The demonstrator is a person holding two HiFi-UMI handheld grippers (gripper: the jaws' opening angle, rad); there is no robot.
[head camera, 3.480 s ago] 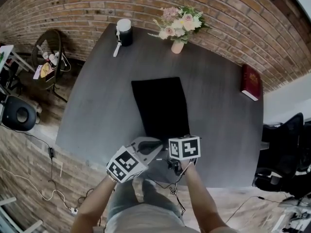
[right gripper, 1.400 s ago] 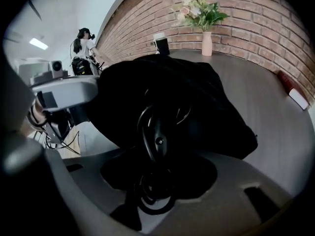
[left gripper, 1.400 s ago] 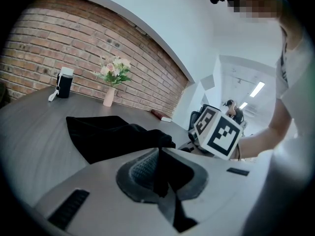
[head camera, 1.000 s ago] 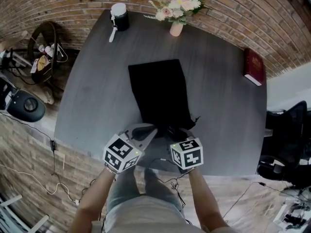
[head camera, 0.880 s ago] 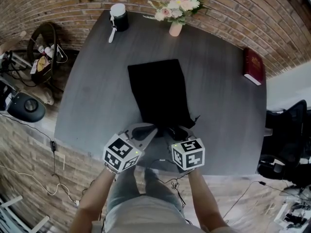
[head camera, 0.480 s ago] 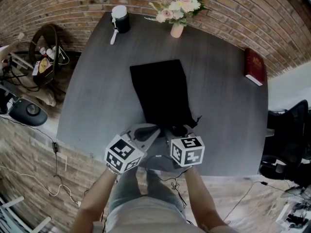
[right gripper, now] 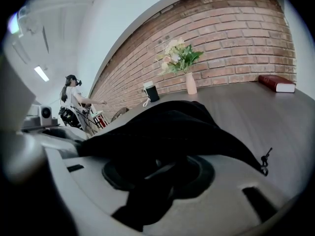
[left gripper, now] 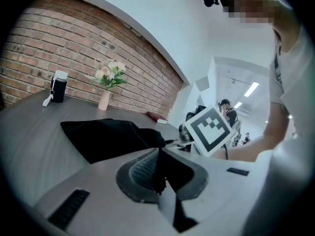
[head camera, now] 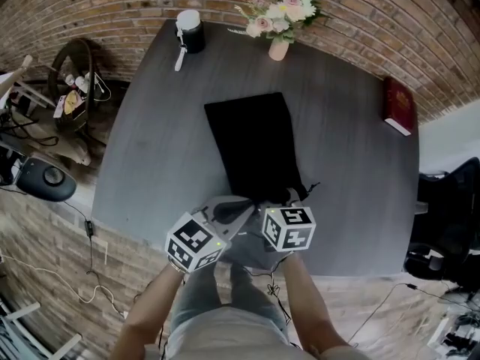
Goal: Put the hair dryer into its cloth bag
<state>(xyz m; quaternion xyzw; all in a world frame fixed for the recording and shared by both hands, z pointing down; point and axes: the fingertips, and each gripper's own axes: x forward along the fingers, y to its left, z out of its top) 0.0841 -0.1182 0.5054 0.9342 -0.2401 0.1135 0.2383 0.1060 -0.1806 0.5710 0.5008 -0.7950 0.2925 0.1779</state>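
Both grippers pinch the near end of the cloth bag.
The left gripper (head camera: 238, 210) is clamped on a thin fold of the black bag (head camera: 251, 145), a pinch that shows only in its own view (left gripper: 156, 173). To the bag's right, the right gripper (head camera: 276, 203) is closed on bunched cloth (right gripper: 162, 173). Only its view shows the bag (right gripper: 177, 127) bulging. The bag lies mid-table (head camera: 150, 148). No view shows the hair dryer.

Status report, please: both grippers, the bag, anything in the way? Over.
Left gripper shut on bag edge. Right gripper shut on bag edge. Bag on table, near end lifted. Hair dryer not in sight. Vase, book well clear.
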